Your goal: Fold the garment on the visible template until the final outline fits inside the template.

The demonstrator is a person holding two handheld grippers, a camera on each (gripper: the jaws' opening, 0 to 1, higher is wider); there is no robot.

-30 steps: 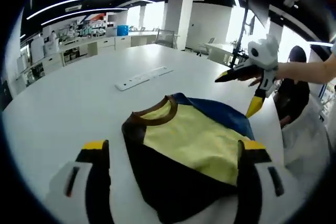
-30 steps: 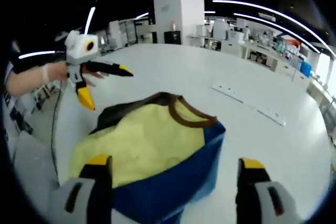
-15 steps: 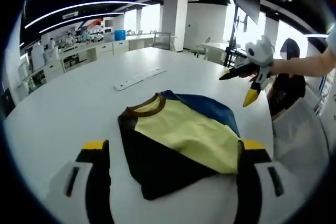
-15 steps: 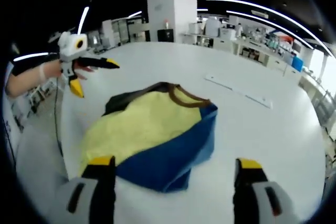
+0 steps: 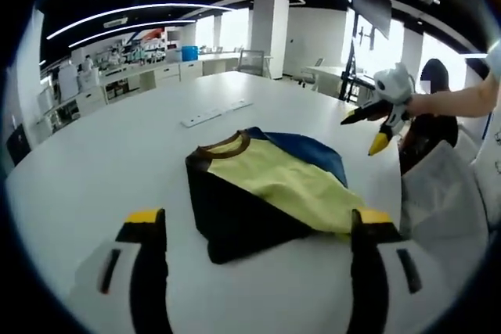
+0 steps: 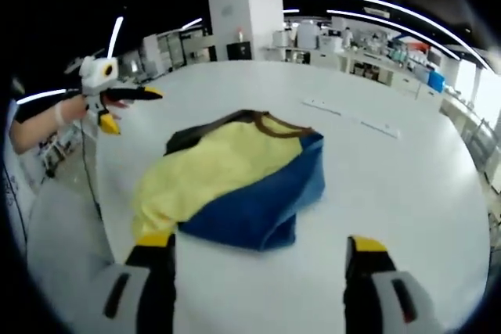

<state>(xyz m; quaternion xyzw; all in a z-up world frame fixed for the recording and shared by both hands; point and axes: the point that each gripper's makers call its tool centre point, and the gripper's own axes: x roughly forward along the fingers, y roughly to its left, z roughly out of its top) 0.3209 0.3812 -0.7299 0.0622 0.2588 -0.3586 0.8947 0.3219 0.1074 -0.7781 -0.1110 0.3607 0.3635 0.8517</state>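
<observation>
The folded shirt (image 5: 266,197) — yellow, black and blue — lies mid-tabletop (image 5: 102,162). Both tools, left tool (image 5: 254,252) and right tool (image 6: 258,271), hang above it, jaws wide, holding nothing. I'd check its outline before touching it — open room all round, power strip (image 5: 218,113) well apart.

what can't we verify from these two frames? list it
- Template: none can be made out on the white table in either view; whether one lies under the folded yellow, blue and black garment is hidden by the cloth.
- Garment's sleeves and hem: tucked under, folds hide them.
- Long white strip beyond the garment: too small to identify.
- Background benches: blurred, too distant.
</observation>
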